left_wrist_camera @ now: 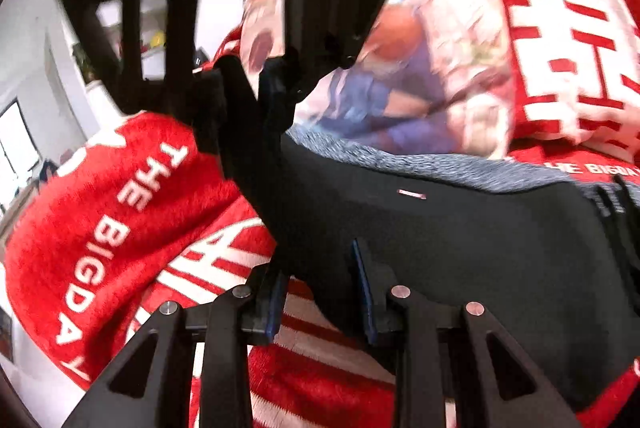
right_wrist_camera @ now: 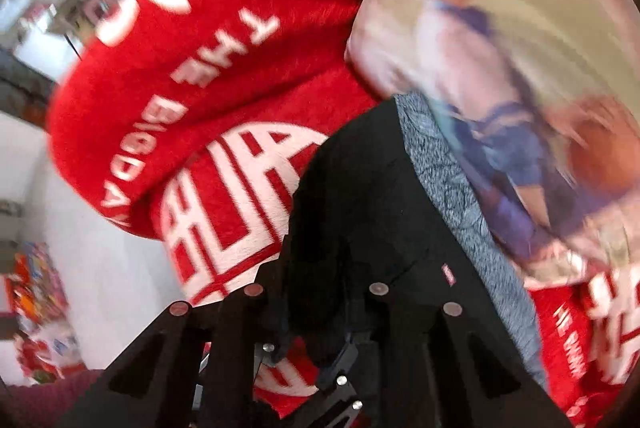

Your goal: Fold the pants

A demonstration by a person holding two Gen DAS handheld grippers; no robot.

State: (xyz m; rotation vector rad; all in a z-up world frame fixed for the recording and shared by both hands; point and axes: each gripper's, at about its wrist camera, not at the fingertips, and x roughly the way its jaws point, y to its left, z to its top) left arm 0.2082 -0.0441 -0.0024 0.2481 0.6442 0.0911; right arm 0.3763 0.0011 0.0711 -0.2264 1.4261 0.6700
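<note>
Black pants [left_wrist_camera: 460, 228] lie on a red blanket [left_wrist_camera: 100, 208], their grey waistband [left_wrist_camera: 420, 160] against a printed pillow [left_wrist_camera: 400, 68]. Your left gripper [left_wrist_camera: 320, 298] has its blue-padded fingers apart, straddling the near pants edge; red blanket shows open to its left. Your right gripper [right_wrist_camera: 312, 352] is clamped on a bunched fold of pants [right_wrist_camera: 360, 208]; it also appears in the left view [left_wrist_camera: 256, 100], at the pants' far edge. White lettering on the blanket [right_wrist_camera: 180, 88] reads "THE BIGDAY", beside large white characters. A small red tag [right_wrist_camera: 449, 274] sits on the pants; its text is unreadable. White walls and a window [left_wrist_camera: 16, 136] lie beyond, blurred.
</note>
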